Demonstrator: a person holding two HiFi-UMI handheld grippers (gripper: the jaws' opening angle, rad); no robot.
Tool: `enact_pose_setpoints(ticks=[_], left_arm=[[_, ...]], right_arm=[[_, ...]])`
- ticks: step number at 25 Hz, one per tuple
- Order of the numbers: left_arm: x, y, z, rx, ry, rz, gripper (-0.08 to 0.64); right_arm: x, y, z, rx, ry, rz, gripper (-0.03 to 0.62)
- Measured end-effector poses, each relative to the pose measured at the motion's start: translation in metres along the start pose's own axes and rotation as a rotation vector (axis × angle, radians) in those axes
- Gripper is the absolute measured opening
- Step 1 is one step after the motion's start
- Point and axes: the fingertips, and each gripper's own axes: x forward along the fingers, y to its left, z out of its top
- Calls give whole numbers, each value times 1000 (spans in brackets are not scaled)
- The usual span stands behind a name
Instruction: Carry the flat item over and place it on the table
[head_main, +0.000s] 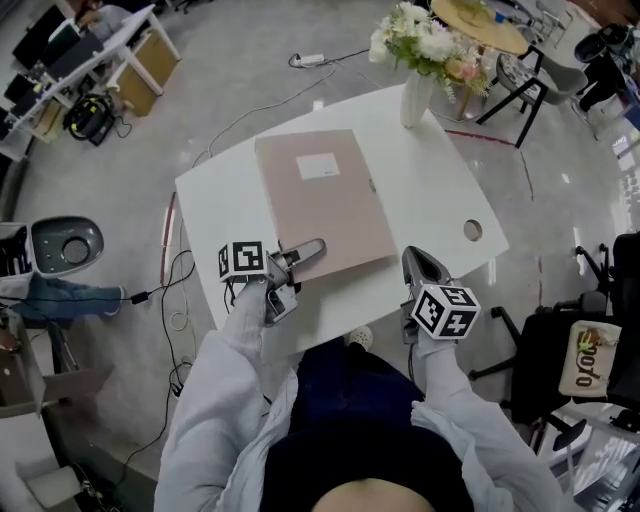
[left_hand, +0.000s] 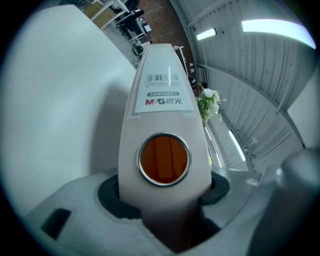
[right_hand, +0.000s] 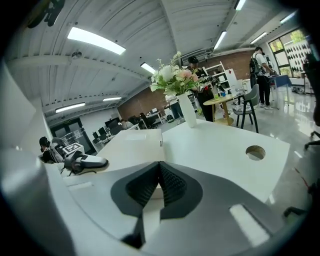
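At the near edge of the white surface, the left gripper is clamped part-way open on the spine of the pink folder, at its near left corner. The right gripper sits just beside the folder's near right corner, apart from it, jaws together and empty. The folder lies flat, stretching away toward a vase of flowers at the far edge.

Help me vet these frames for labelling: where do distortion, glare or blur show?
Head view: sharp, with sheen on the glossy floor. Left gripper view: heavy fisheye, dark corners, folder label legible, light strip blown out. Right gripper view: fisheye bows the ceiling; table sharp.
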Motion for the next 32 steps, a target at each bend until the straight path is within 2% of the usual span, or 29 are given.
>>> enact_pose_setpoints(ticks=[5,10,13,15,21,22,25,26,27,32], left_arm=[[15,13,11,-96,24,-31,281],[24,21,22,-114,8,-49,288],[27,27,27,-93,-14,1,312],[26,34,33,-34,-32,74,350],[15,57,45,215,-59,363,476],[10,61,49,286,-66,428,495],[-1,64,62,560,-66,625,515],[-2,62,64,613,-60,650,522],[-2,61,64,634,-55,657,522],[-9,55,57,617,-48,629,523]], right_arm=[[6,-6,-5,11,38,-30,11],[12,-6,-11,16,53,-38,11],[12,-9,-14,21,64,-45,11],[12,-12,-12,25,62,-49,11],[10,-20,-9,26,54,-59,11],[10,-19,-10,25,54,-57,11],[9,-17,-10,21,54,-53,11],[9,-17,-10,21,53,-53,11],[8,-16,-10,22,52,-52,11],[2,-11,-11,18,45,-55,11]])
